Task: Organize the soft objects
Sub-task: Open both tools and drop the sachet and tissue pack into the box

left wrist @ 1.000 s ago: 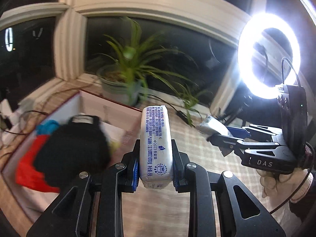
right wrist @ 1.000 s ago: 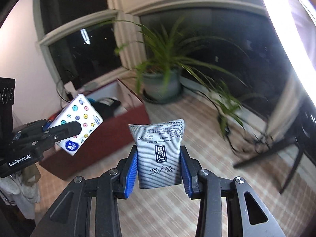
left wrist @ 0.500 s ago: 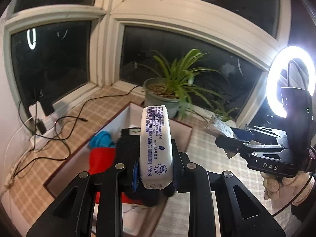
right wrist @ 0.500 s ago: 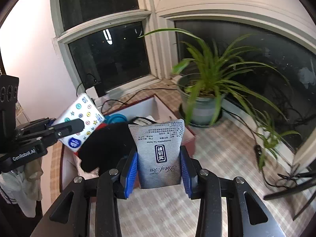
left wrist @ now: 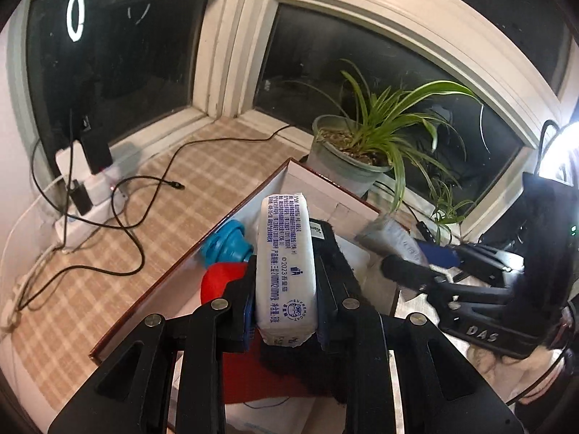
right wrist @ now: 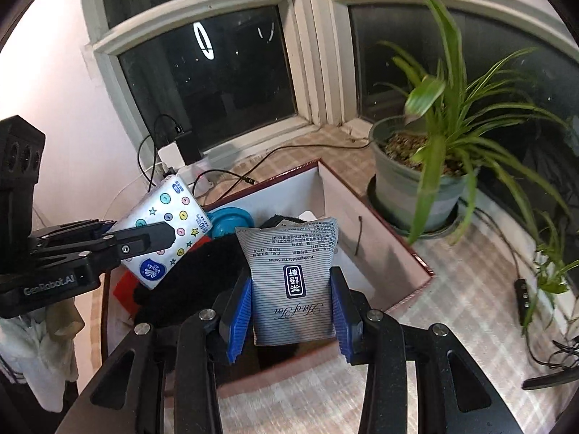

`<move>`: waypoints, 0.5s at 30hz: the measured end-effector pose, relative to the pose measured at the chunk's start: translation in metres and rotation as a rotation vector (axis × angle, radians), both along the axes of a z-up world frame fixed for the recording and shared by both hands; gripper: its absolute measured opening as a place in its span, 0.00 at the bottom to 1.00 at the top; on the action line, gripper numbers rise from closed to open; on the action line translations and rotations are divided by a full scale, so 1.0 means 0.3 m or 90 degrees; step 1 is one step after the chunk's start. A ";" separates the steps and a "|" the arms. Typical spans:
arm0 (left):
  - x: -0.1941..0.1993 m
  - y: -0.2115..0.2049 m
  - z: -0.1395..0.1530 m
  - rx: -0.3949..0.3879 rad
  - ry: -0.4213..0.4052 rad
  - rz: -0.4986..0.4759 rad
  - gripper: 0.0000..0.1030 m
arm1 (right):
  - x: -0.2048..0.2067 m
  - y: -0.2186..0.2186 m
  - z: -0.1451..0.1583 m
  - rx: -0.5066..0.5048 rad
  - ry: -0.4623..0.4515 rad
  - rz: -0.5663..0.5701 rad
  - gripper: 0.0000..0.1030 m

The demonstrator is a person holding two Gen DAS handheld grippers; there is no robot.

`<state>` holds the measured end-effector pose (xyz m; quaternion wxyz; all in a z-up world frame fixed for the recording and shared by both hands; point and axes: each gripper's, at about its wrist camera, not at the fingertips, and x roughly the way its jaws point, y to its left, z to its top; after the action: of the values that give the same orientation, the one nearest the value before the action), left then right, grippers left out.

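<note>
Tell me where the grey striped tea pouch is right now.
The grey striped tea pouch is clamped upright in the right gripper, held over the open box, with the potted plant to its right.

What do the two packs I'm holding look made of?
Tissue pack: soft glossy plastic film, judging by its sheen and rounded, cushiony edges. Tea pouch: matte striped pouch, paper or foil laminate, hard to tell; it is puffed and dented by the grip.

Black left gripper (left wrist: pixel 286 311), right gripper (right wrist: pixel 293 311); blue pads; silver screws.
</note>
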<state>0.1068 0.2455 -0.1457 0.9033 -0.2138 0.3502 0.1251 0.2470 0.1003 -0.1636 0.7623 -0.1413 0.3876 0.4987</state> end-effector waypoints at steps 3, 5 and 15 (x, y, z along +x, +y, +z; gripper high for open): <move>0.016 0.025 -0.014 -0.018 0.007 0.001 0.24 | 0.010 0.031 -0.023 -0.008 0.009 0.000 0.36; 0.030 0.042 -0.027 -0.032 0.013 -0.001 0.24 | 0.013 0.042 -0.030 -0.008 0.009 -0.004 0.42; 0.026 0.058 -0.009 -0.023 0.001 0.017 0.58 | 0.008 0.043 -0.014 -0.007 -0.013 -0.014 0.61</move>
<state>0.1146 0.2628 -0.1483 0.8972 -0.2347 0.3504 0.1310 0.2493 0.1131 -0.1678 0.7708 -0.1463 0.3839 0.4870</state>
